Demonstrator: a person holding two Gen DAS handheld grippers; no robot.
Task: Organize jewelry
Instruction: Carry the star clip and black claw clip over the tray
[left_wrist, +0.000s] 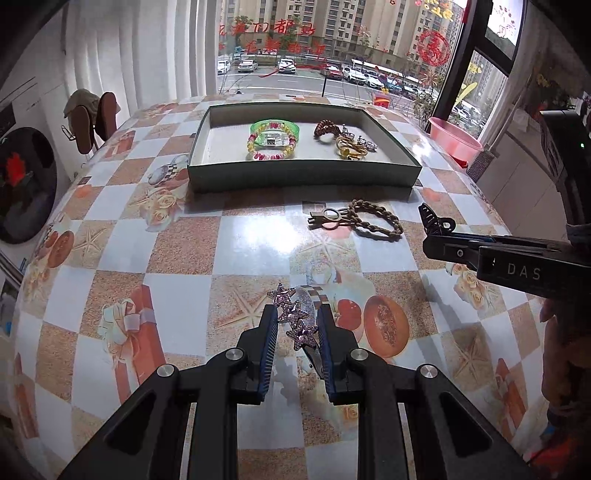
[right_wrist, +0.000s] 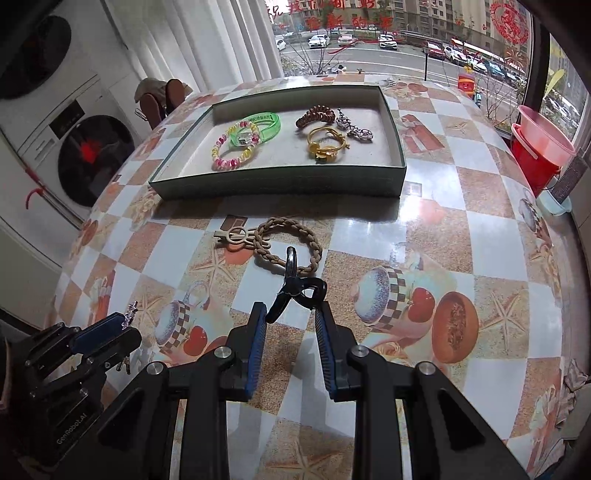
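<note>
Two tools, each gripping one hair clip.
Left tool (left_wrist: 295, 325) is pinching a sparkly three-star clip (left_wrist: 293, 315); right tool (right_wrist: 290, 317) is clamping a black claw clip (right_wrist: 295, 286).

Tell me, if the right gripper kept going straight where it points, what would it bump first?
Probably the brown braided hair tie on the table. The right gripper, with a black claw clip in its jaws, points down at it. Depth is hard to judge; it might hit the tabletop just before it.

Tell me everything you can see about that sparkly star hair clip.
The star hair clip is a row of pinkish-lilac glittery stars mounted on a slim metal clip. It is held between the left gripper jaws, tilted, raised above the patterned table, with one star poking out past the tips. Nothing else touches it.
</note>
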